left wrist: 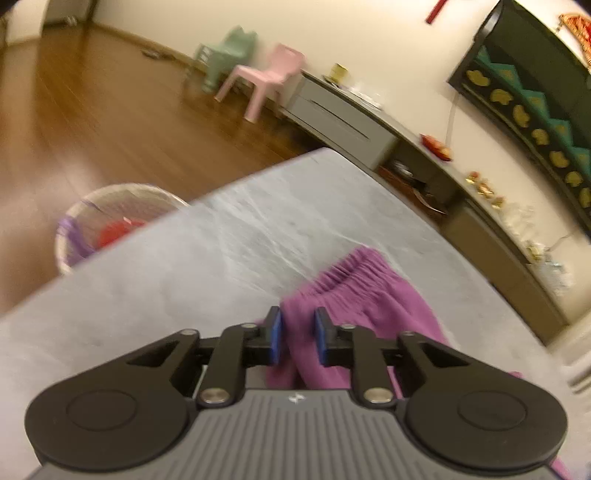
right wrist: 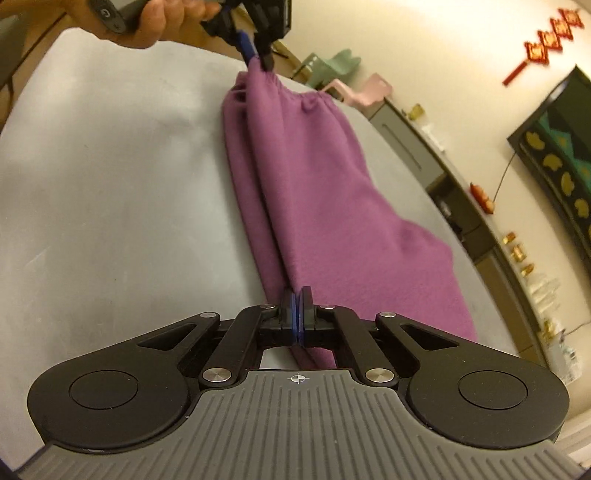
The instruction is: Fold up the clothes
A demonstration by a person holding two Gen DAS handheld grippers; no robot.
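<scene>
Purple fleece trousers (right wrist: 314, 184) lie folded lengthwise on the grey table (right wrist: 110, 184), with the gathered waistband at the far end. In the right wrist view my left gripper (right wrist: 258, 55), held by a hand (right wrist: 155, 22), pinches a corner of the waistband and lifts it to a peak. My right gripper (right wrist: 297, 306) has its blue pads pressed together at the near end, where the fabric's fold ridges converge. In the left wrist view the left gripper (left wrist: 298, 332) stands slightly apart with the trousers (left wrist: 369, 295) bunched between its pads.
A woven basket (left wrist: 110, 221) holding something red stands on the wooden floor beyond the table's left edge (left wrist: 166, 221). A pink chair (left wrist: 266, 77) and a green chair (left wrist: 229, 51) stand by the wall. A long low cabinet (left wrist: 343, 118) with small ornaments runs along the right.
</scene>
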